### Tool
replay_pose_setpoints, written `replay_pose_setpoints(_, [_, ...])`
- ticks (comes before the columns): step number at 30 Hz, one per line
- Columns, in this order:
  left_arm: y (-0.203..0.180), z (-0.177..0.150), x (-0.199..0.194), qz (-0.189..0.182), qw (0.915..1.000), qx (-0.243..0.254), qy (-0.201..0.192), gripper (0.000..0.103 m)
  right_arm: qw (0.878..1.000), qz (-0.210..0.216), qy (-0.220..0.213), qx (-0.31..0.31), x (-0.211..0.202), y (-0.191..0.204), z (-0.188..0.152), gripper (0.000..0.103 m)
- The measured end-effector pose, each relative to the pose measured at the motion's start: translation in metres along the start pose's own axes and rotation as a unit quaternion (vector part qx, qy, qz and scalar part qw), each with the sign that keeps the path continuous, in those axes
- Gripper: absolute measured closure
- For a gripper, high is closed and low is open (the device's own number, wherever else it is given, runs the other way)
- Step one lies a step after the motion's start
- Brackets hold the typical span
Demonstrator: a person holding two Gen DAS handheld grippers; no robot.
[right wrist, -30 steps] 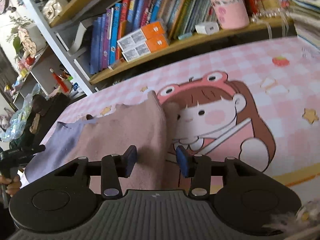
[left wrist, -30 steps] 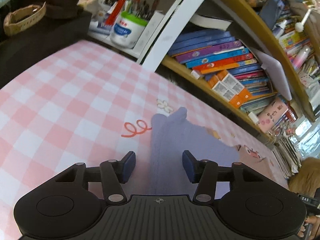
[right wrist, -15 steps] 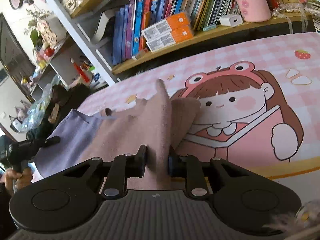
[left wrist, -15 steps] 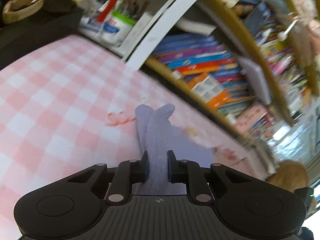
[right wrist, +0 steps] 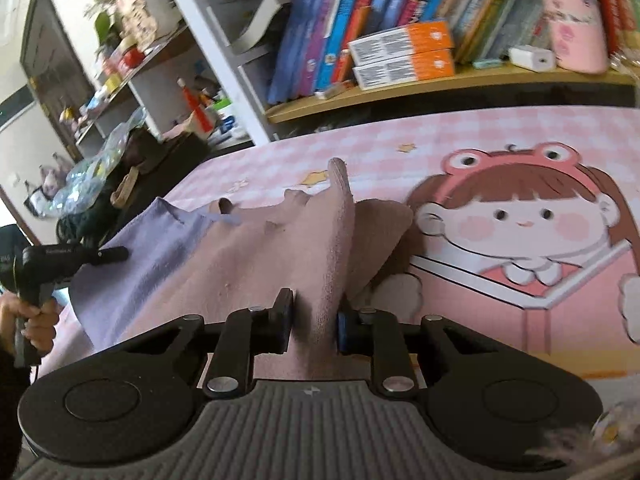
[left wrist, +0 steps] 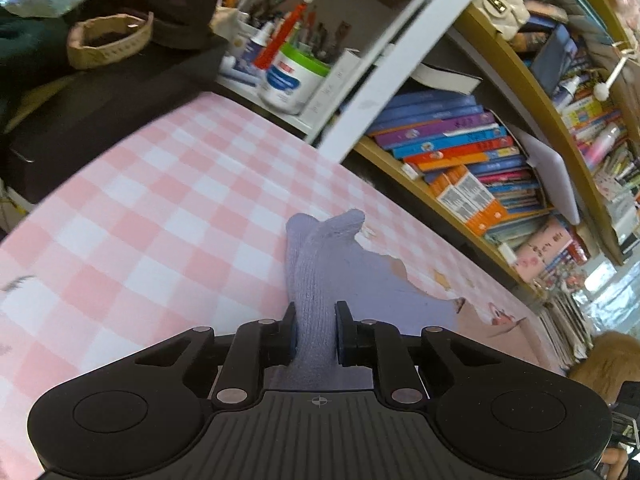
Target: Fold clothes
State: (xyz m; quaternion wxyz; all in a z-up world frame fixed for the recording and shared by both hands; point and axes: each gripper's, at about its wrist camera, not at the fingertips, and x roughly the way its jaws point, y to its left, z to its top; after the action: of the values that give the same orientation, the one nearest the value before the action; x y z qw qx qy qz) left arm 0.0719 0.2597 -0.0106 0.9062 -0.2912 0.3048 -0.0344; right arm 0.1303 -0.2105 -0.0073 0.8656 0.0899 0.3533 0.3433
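Note:
A soft cloth, lavender at one end and dusty pink at the other, lies on the pink checked table cover. My left gripper is shut on a bunched ridge of the lavender end. In the right wrist view my right gripper is shut on a raised fold of the pink end, whose corner stands up. The other hand-held gripper shows at the left of that view, gripped by a hand at the lavender edge.
Bookshelves with many books run along the table's far edge. A white tub of pens and a dark box with a woven basket stand at the far left. A cartoon girl print covers the mat to the right.
Both grippers went from open over the flat cloth to shut on pinched folds of it. Both then drew back with the cloth, which now bunches up between them.

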Motion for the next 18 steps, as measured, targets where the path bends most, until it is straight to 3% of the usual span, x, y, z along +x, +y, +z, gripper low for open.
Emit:
replay_pose_setpoints(4, [0.003,0.0,-0.004,0.007,1.0,0.004,-0.001,0.086,1.0,-0.007,0.004,-0.022,0.008,0.003,0.004,0.078])
replay_pose_setpoints(6, [-0.007,-0.002,-0.008,0.025,0.9991,0.035,-0.004,0.081,0.999,-0.014,0.005,-0.039,0.006,0.005,0.004,0.073])
replay_pose_setpoints(8, [-0.022,-0.006,-0.016,0.045,0.9961,0.075,-0.014,0.07,0.998,-0.019,0.001,-0.065,0.001,0.007,0.002,0.06])
replay_pose_setpoints(10, [-0.036,-0.012,-0.03,0.056,0.9924,0.105,-0.031,0.048,0.995,-0.029,-0.012,-0.099,-0.007,0.01,-0.001,0.051])
replay_pose_setpoints(12, [-0.051,-0.016,-0.044,0.072,0.9874,0.132,-0.051,0.034,0.989,-0.034,-0.026,-0.144,-0.016,0.014,-0.006,0.043])
replay_pose_setpoints(14, [-0.065,-0.02,-0.059,0.094,0.9804,0.158,-0.071,0.028,0.979,-0.03,-0.032,-0.199,-0.025,0.017,-0.015,0.033])
replay_pose_setpoints(16, [-0.079,-0.026,-0.073,0.117,0.9739,0.17,-0.093,0.009,0.967,-0.026,-0.037,-0.25,-0.032,0.022,-0.023,0.031])
replay_pose_setpoints(18, [-0.087,-0.033,-0.083,0.13,0.9709,0.17,-0.107,0.005,0.953,-0.023,-0.043,-0.3,-0.037,0.027,-0.032,0.027])
